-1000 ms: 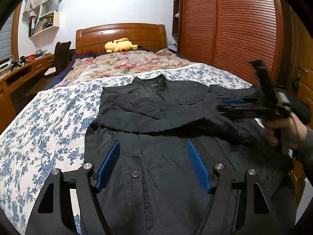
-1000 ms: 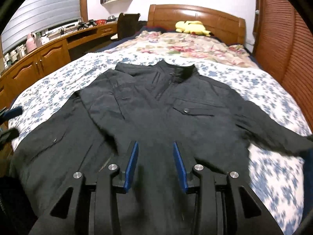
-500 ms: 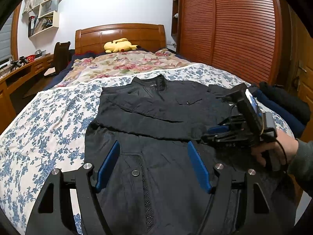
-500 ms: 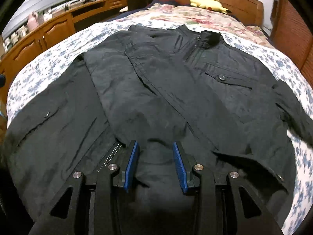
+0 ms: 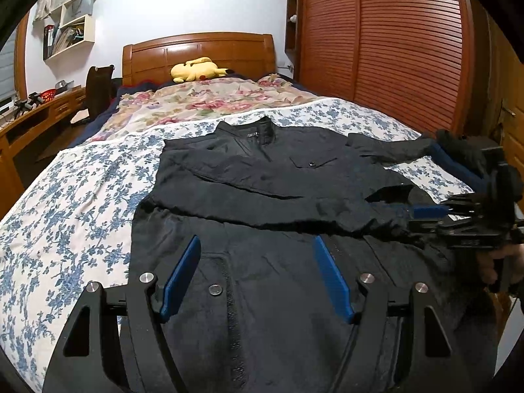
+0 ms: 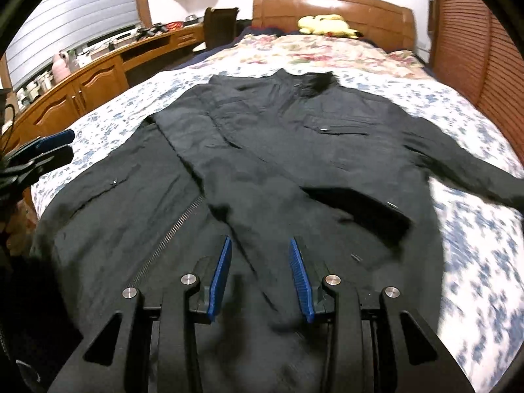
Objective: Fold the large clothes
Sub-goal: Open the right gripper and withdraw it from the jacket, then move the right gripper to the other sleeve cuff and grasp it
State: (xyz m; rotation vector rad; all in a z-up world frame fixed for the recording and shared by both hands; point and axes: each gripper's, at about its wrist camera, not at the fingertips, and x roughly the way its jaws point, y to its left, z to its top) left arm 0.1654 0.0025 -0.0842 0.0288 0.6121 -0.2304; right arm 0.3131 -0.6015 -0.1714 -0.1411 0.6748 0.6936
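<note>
Jacket: one black jacket (image 5: 281, 177) flat on the bed (image 5: 65, 203), collar toward the headboard (image 5: 199, 49).
Sleeves: one folded across the jacket's chest.
Left tool (image 5: 258, 275): open, over the jacket's hem.
Right tool (image 6: 260, 275): parted, gripping nothing, over the hem.
Toy: one yellow plush (image 5: 196, 69) by the headboard.

Open floral bedspread (image 5: 75, 196) left of the jacket (image 5: 262, 180), free for passing. Blocked on the right by wardrobe doors (image 5: 393, 49) and a dark clothes pile (image 5: 458, 154); ahead, headboard (image 5: 196, 49) and yellow plush toy (image 5: 196, 70).

Black jacket (image 5: 262, 177) spread on bed, one sleeve folded across
</note>
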